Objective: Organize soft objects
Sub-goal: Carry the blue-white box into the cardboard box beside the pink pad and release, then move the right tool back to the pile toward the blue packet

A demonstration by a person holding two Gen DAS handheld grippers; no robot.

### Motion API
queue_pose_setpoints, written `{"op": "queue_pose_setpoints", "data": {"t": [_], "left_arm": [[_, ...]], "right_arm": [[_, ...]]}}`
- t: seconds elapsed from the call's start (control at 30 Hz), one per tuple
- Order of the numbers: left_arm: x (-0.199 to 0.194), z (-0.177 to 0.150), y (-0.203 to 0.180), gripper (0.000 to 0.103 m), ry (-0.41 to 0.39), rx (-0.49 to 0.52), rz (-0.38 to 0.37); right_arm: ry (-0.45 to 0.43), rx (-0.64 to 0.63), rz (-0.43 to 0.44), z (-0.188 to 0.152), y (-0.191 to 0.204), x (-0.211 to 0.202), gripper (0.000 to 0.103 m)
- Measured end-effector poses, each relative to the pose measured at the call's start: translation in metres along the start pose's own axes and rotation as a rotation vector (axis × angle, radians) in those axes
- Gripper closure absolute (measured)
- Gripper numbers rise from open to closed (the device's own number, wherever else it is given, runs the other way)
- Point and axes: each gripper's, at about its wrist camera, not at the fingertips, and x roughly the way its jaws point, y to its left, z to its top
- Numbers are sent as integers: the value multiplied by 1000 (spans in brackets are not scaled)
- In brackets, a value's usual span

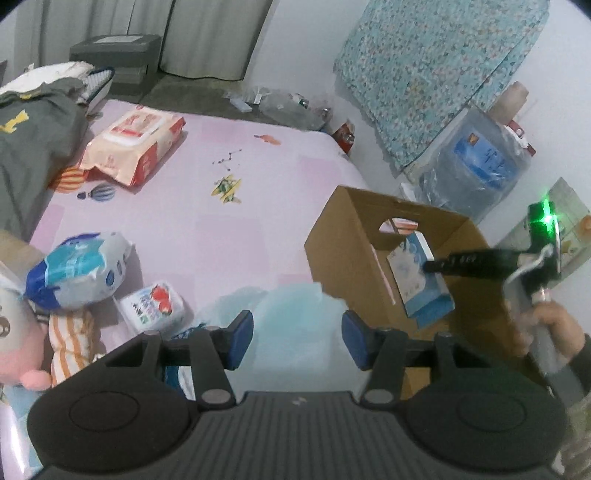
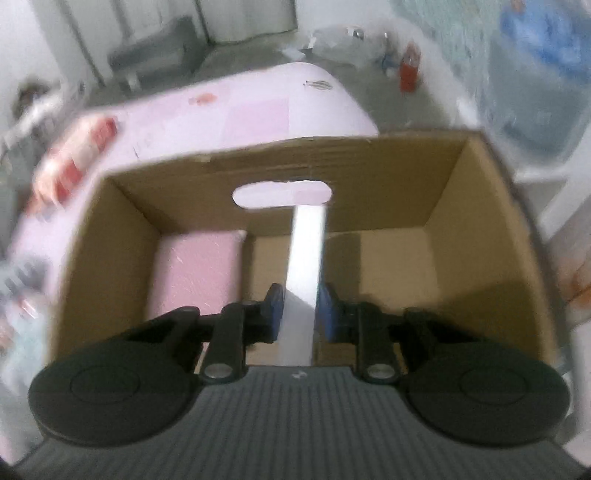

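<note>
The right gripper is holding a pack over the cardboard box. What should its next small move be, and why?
Probably lower the pack a little, then let go: the right gripper is clamped on the tissue pack, which hangs inside the open cardboard box above bare floor.

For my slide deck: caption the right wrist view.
Right hand-held gripper shut on a thin white-and-blue pack, held over the open cardboard box on the pink bed.

plush toy (image 1: 14,332) cut off, red-and-white pack (image 2: 74,155) blurred

Grey curtains (image 1: 147,33), white wall (image 1: 306,55) — pink bed (image 1: 229,229).
</note>
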Motion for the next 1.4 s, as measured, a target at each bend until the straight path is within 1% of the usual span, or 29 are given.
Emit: {"op": "queue_pose_setpoints", "data": {"t": [0.1,0.13,0.17,0.2,0.23,0.27,0.3,0.33,0.47,0.63,0.73,0.77,0.8,0.83,0.87,0.9,0.93,1.23,1.37,1.4], "left_arm": [[0,-3,6,50,1,-4,-5],[-1,-4,7,50,0,-6,-6],[-1,-4,7,50,-1,-7,-6],[-1,-4,7,50,-2,-7,-7],[-2,-4,7,50,-4,-4,-7],[-2,-6,7,50,-7,0,-6],[-3,-7,6,50,-10,5,-5],[-4,-8,5,50,-13,12,-5],[-6,-12,3,49,-19,19,-8],[-10,-21,2,47,-28,35,-11],[-11,-27,2,47,-24,37,-8],[-11,-28,3,47,-22,34,-6],[-11,-30,4,47,-20,31,-5],[-11,-31,5,47,-19,29,-4],[-12,-32,5,47,-19,26,-3],[-12,-33,6,47,-19,25,-2],[-13,-34,6,47,-20,24,-1],[-16,-40,13,46,-29,20,30],[-25,-43,18,42,-57,26,51],[-28,-44,20,41,-66,28,55]], "right_arm": [[-24,134,191,2,-21,-7,84],[-21,156,236,2,-26,-8,84],[-22,181,249,2,-30,-9,84],[-20,188,210,2,-31,-10,82],[-13,177,142,2,-31,-11,80],[-12,167,100,0,-31,-12,79],[-16,163,82,-3,-32,-15,75],[-17,163,79,-6,-32,-17,72],[-12,133,62,-19,-32,-22,67],[43,54,21,-40,-20,-4,51],[74,19,-6,-44,-16,11,51],[85,17,-6,-46,-15,15,52],[77,7,-10,-47,-13,18,54],[67,-9,-13,-47,-10,17,63],[69,-11,-3,-47,-9,17,68],[71,-2,12,-47,-10,16,70],[70,6,21,-47,-9,16,70],[40,-11,16,-48,-6,15,68],[17,-4,6,-51,-9,5,67],[9,2,8,-51,-9,0,65]]}}
